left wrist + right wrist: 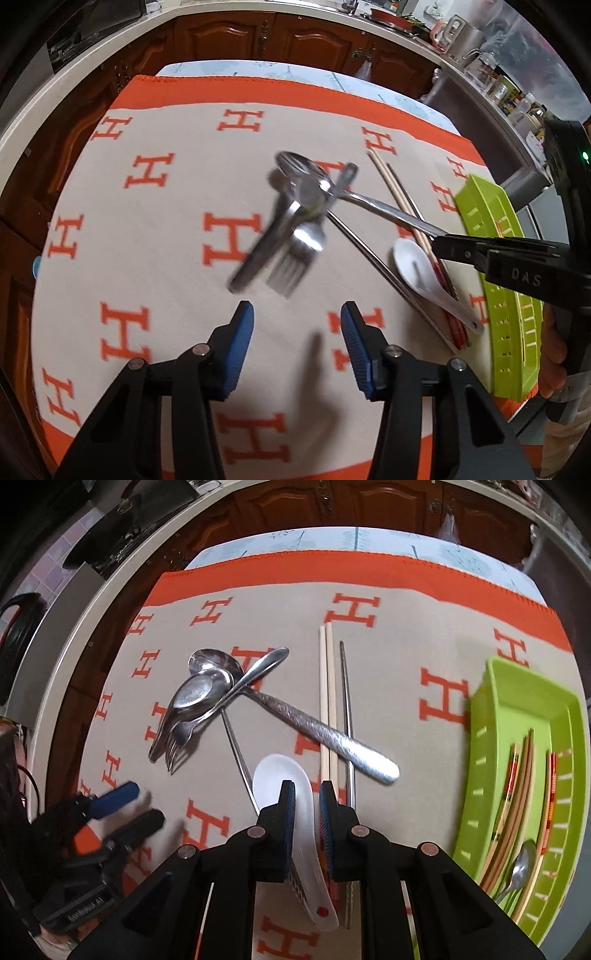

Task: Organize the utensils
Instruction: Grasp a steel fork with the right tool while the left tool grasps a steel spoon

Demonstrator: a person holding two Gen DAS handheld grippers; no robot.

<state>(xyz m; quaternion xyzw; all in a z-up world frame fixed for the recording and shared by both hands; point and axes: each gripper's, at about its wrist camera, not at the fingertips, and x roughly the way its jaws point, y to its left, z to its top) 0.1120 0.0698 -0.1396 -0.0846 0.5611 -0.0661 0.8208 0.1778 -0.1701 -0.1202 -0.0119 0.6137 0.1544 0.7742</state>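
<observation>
I am closing my right fingers [307, 794] around the white spoon [280, 779]; my left fingers [297, 314] are hanging apart, empty. Some chopsticks and a spoon are lying in the green tray [524, 686]; forks [177, 734] and others are waiting on the table.

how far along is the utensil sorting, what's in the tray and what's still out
Early on. Done: the green tray already holds patterned chopsticks and a small metal spoon. In hand: the right tool straddles the white ceramic spoon; the left tool is open and empty. Left on the cloth: the fork, large metal spoons, pale chopsticks and metal chopsticks.
</observation>
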